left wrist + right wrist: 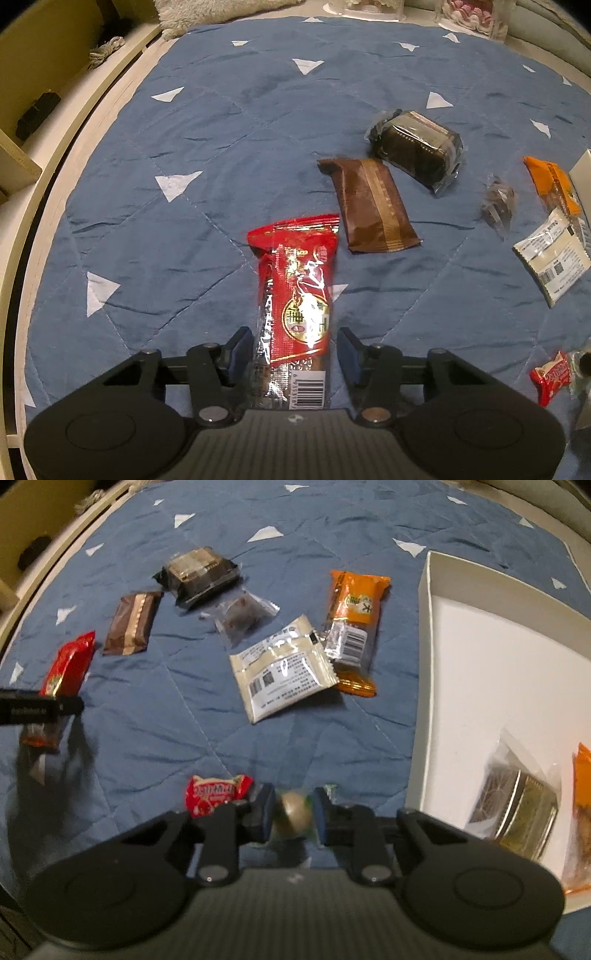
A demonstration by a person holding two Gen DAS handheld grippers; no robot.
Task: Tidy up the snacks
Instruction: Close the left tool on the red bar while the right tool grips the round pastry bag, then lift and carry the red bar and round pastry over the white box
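A long red snack packet point(295, 291) lies lengthwise on the blue quilt point(166, 240). My left gripper point(293, 339) is shut on its lower half, with the pads against both sides. The right wrist view shows the same red packet point(66, 668) at the far left, under a black finger of that gripper. My right gripper point(294, 792) is shut on a small round tan snack in a green-tinged wrapper point(295, 812), just above the quilt. A white open box point(424, 664) stands to its right and holds a clear-wrapped dark cake point(517, 812) and an orange packet point(581, 812).
Loose on the quilt lie a brown packet point(373, 206), a dark cake in clear wrap point(417, 147), a small clear bag point(498, 203), an orange packet point(354, 627), a beige packet point(284, 668) and a small red candy point(214, 794). The bed's wooden edge point(74, 147) runs along the left.
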